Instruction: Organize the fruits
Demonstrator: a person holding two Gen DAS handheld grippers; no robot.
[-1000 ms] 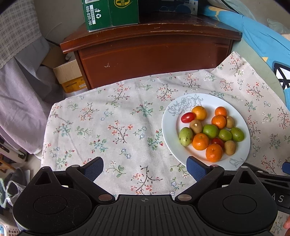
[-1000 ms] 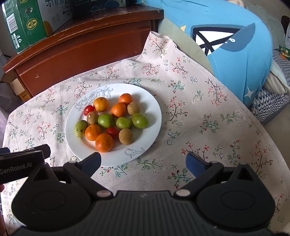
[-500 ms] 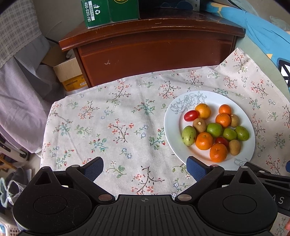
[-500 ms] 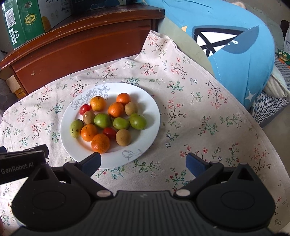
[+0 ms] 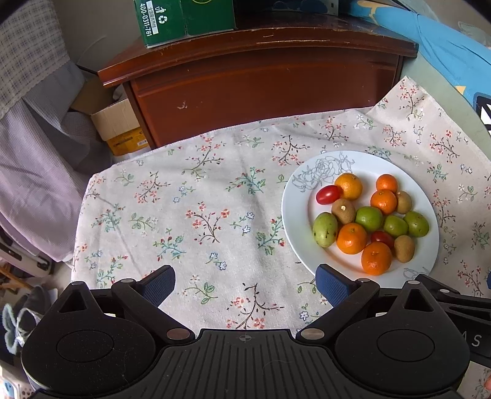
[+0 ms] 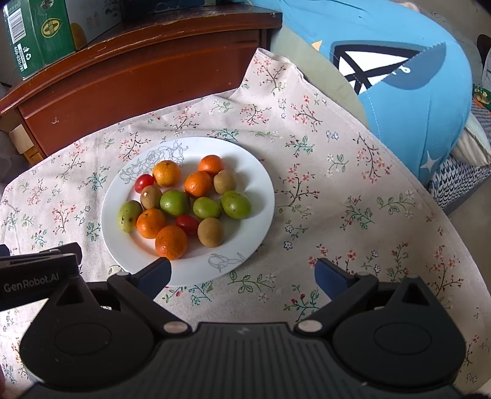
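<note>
My left gripper [image 5: 245,284] hangs over the bare left part of the floral cloth [image 5: 196,221], its 2 blue-padded fingers spread wide and empty. To its right sits the white plate [image 5: 294,214], with the right finger's pad just at the near rim in this view. All the fruit lies on that plate in 1 loose cluster: a cherry tomato [image 5: 328,194] at the left edge of the pile, a speckled green fruit [image 5: 324,229] below it, 5 mandarins [image 5: 351,238], 3 brown kiwis [image 5: 343,210], 3 more green fruits [image 5: 369,218] and a 2nd tomato [image 5: 382,238] tucked among them. Behind the cloth stands a dark wooden cabinet [image 5: 264,86] with a green carton [image 5: 184,18] on top.

My right gripper [image 6: 242,276] is also spread and holding nothing; its left finger overlaps the plate's near rim, its right finger is over open cloth. Farther right lies a blue cushion [image 6: 414,70].
</note>
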